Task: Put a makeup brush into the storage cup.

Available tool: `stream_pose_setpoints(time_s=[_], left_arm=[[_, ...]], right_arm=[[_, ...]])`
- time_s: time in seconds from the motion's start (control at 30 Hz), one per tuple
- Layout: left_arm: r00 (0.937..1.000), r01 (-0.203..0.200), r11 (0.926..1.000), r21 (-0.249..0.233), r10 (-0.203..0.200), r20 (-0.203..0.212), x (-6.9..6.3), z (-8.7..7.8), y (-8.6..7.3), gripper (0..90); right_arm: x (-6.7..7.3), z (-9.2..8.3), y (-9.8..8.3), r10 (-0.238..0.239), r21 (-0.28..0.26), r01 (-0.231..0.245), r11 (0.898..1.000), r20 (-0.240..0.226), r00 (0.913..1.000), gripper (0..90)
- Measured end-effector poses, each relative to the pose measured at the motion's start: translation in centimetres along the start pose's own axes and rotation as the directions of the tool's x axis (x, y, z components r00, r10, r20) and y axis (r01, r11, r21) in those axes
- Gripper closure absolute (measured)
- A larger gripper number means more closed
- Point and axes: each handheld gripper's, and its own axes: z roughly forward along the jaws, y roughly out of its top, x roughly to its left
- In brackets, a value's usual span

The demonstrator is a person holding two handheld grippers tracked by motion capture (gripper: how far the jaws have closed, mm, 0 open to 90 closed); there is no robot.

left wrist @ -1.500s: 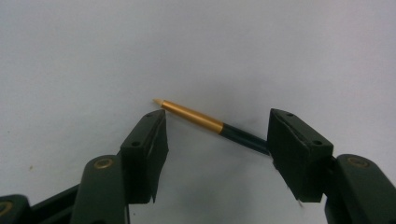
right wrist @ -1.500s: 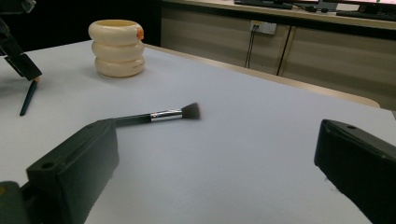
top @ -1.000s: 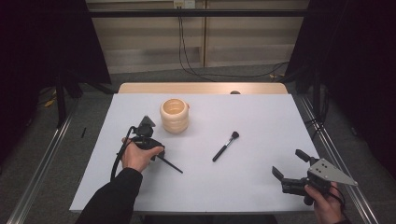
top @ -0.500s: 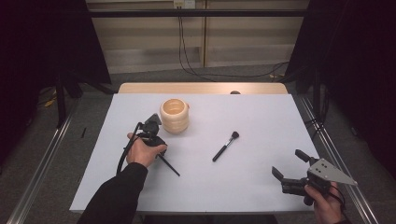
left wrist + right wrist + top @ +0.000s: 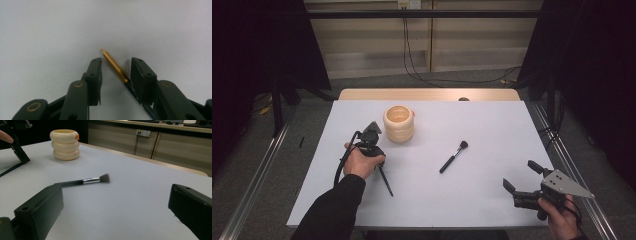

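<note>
My left gripper (image 5: 373, 145) points down at the white table (image 5: 492, 125), just in front of a cream ribbed holder (image 5: 399, 123). In the left gripper view its jaws (image 5: 116, 61) have just been closing around a thin stick with a gold end (image 5: 113, 65). The stick lies close to the right-hand jaw, with a gap on the other side. Its dark end (image 5: 385, 181) trails toward the near edge. A black makeup brush (image 5: 454, 156) lies mid-table. My right gripper (image 5: 519, 174) hovers open at the near right, facing the brush (image 5: 82, 181) and the holder (image 5: 65, 144).
The table's far edge shows a wooden strip (image 5: 427, 94). Cables (image 5: 412, 55) hang down the back wall. Metal rails (image 5: 257, 175) run along both sides on the floor. The left gripper's cable (image 5: 343, 162) loops beside the hand.
The thin stick's free end has swung a little toward the near edge under the left hand. The right gripper, the brush and the holder have kept still.
</note>
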Motion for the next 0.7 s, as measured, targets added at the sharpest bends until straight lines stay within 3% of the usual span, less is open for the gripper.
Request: stream_pose_setpoints(time_s=[0.13, 0.27, 0.47, 0.57, 0.6, 0.67, 0.7], left_arm=[[0.9999, 0.009, 1.0, 0.002, -0.009, 0.007, -0.03, 0.04, -0.11, 61.0], [0.9987, -0.033, 0.9994, -0.001, 0.033, -0.04, -0.4, 0.13, -0.24, 67.4], [0.996, -0.079, 0.9969, -0.008, 0.078, -0.044, -0.19, 0.04, -0.5, 74.1], [0.9961, -0.078, 0.9969, -0.015, 0.077, -0.044, -0.29, 0.13, -0.54, 75.4], [0.9927, -0.112, 0.9936, -0.008, 0.112, -0.046, -0.22, 0.08, -0.54, 76.8], [0.9931, -0.111, 0.9938, -0.005, 0.111, -0.04, -0.32, 0.06, -0.6, 83.9], [0.9903, -0.13, 0.9914, -0.011, 0.13, -0.05, -0.53, 0.15, -0.67, 84.2]], right_arm=[[0.02, 0.05, 0.0, -0.001, -0.003, 0.001, 1.0, 0.0, 1.0, 0.0], [0.0, 0.05, -0.01, -0.002, -0.002, 0.002, 1.0, -0.005, 1.0, 0.0], [0.02, -0.01, 0.02, 0.003, 0.0, -0.003, 1.0, 0.005, 1.0, 0.0], [0.0, -0.04, 0.04, 0.002, -0.005, -0.002, 1.0, 0.002, 1.0, 0.0], [0.01, -0.02, 0.02, 0.007, -0.001, -0.007, 1.0, -0.002, 1.0, 0.0], [0.03, -0.04, 0.03, 0.005, 0.001, -0.005, 1.0, 0.0, 1.0, 0.0], [0.03, -0.04, 0.02, 0.001, -0.003, -0.001, 1.0, 0.001, 1.0, 0.0]])
